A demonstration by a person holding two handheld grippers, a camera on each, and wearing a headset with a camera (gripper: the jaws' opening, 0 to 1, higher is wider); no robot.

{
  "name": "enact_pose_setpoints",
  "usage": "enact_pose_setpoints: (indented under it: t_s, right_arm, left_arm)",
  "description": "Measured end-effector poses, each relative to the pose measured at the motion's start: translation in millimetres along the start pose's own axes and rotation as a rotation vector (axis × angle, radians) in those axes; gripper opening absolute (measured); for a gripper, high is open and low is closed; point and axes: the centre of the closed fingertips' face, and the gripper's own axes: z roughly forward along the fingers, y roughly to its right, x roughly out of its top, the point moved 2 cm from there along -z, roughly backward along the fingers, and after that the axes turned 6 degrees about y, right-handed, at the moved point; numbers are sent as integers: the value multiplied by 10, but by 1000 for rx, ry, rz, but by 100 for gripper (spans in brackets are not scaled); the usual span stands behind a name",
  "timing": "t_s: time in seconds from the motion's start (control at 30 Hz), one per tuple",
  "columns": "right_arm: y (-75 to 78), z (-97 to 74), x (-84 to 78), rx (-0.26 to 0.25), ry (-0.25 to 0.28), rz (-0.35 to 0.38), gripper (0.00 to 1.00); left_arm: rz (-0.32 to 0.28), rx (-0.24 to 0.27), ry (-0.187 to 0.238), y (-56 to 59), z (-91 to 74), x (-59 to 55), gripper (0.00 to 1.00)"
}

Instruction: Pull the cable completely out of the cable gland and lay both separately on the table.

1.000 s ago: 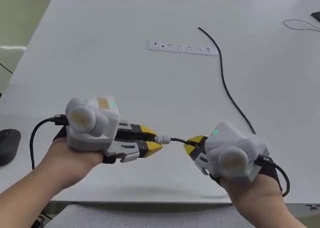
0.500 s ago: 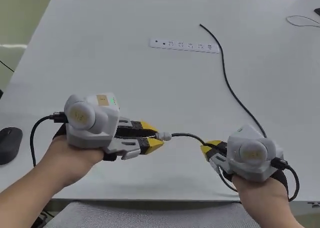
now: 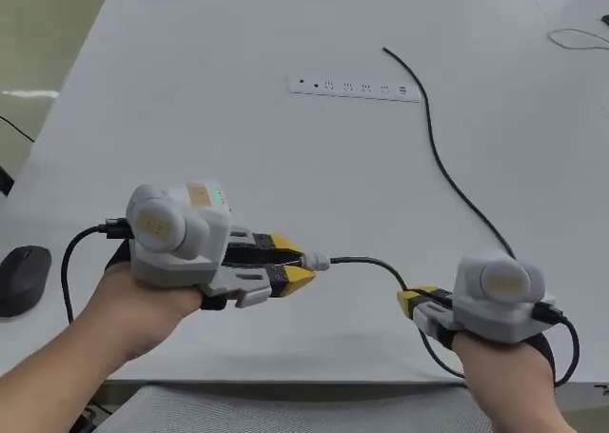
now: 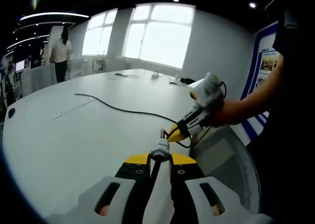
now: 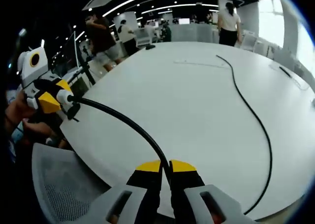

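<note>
My left gripper (image 3: pixel 303 268) is shut on a small white cable gland (image 3: pixel 315 261), whose tip pokes out past the yellow fingertips (image 4: pixel 160 148). A black cable (image 3: pixel 366 260) runs from the gland in a short arc to my right gripper (image 3: pixel 407 301), which is shut on it near the table's front edge. In the right gripper view the cable (image 5: pixel 125 123) leads from my closed jaws across to the gland (image 5: pixel 64 97) in the left gripper (image 5: pixel 51 100). In the left gripper view the right gripper (image 4: pixel 175 132) shows ahead. Beyond the right gripper the cable (image 3: pixel 441 162) trails away over the table.
A white power strip (image 3: pixel 354 88) lies at mid-table, with the cable's far end passing beside it. A dark mouse (image 3: pixel 21 279) sits off the left edge. The white table (image 3: pixel 238 157) is bare around both grippers. People stand far off in the room (image 5: pixel 229 22).
My right gripper has moved right and toward the front edge, away from the left one. More black cable now spans the gap. The left gripper has barely moved.
</note>
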Motion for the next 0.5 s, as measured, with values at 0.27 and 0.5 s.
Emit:
enact_pose_setpoints:
  t_s: [0.27, 0.5]
  right_arm:
    - [-103, -58, 4, 88, 22, -84, 2]
    - [-63, -105, 52, 72, 30, -73, 3]
  left_arm:
    - [-6, 5, 0, -16, -12, 6, 15]
    - [-13, 12, -3, -40, -31, -6, 15]
